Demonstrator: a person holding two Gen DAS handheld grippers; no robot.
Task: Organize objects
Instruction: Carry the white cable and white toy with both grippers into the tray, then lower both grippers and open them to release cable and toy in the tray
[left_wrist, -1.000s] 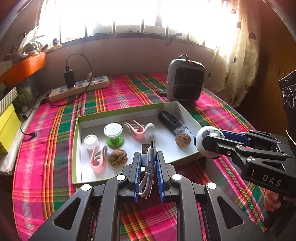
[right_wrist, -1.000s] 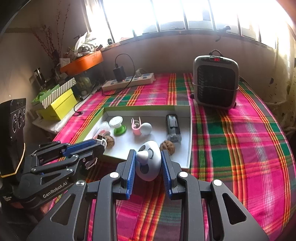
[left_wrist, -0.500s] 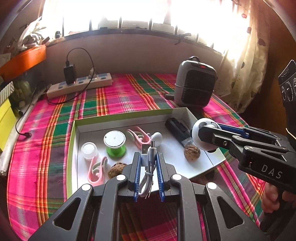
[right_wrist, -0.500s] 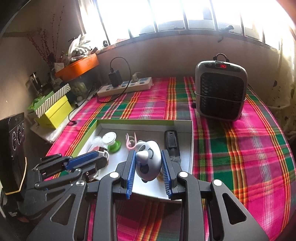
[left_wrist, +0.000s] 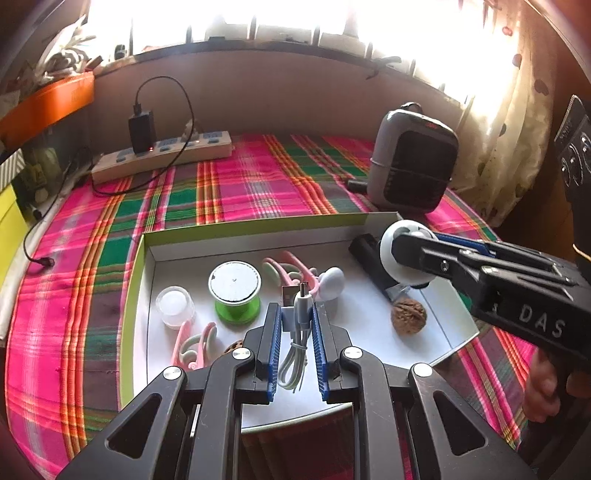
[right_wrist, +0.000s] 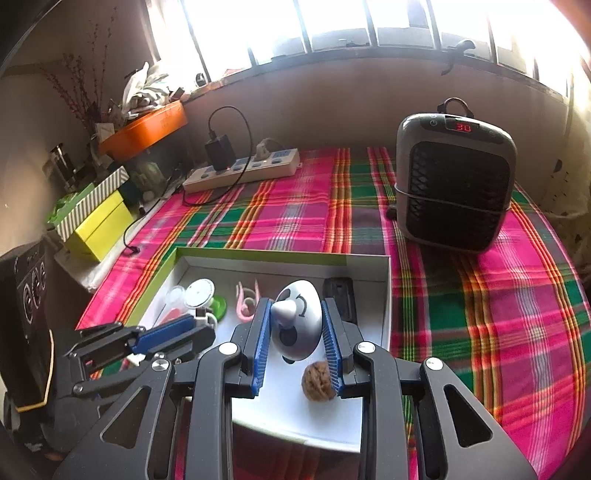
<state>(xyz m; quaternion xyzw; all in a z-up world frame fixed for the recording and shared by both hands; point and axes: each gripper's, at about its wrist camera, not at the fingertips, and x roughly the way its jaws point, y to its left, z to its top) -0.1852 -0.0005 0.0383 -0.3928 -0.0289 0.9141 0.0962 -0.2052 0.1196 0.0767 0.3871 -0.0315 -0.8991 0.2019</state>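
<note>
My left gripper (left_wrist: 294, 314) is shut on a coiled white USB cable (left_wrist: 300, 332) and holds it above the front of the white tray (left_wrist: 258, 242). My right gripper (right_wrist: 295, 317) is shut on a white egg-shaped toy with a drawn face (right_wrist: 297, 319), over the tray's right part; it also shows in the left wrist view (left_wrist: 400, 258). In the tray lie a green spool (left_wrist: 235, 291), a clear cap (left_wrist: 175, 306), two pink clips (left_wrist: 290, 271), a small white egg (left_wrist: 331, 282), a black device (left_wrist: 369, 254) and a walnut (left_wrist: 408, 316).
The tray (right_wrist: 280, 256) sits on a plaid tablecloth (right_wrist: 480, 314). A grey heater (right_wrist: 452, 181) stands at the back right. A power strip (right_wrist: 243, 170) with a black charger lies at the back. Yellow and striped boxes (right_wrist: 96, 218) stand at the left edge.
Both grippers have moved forward from in front of the tray to above its floor, each still holding its object. The walnut now lies just under the right gripper.
</note>
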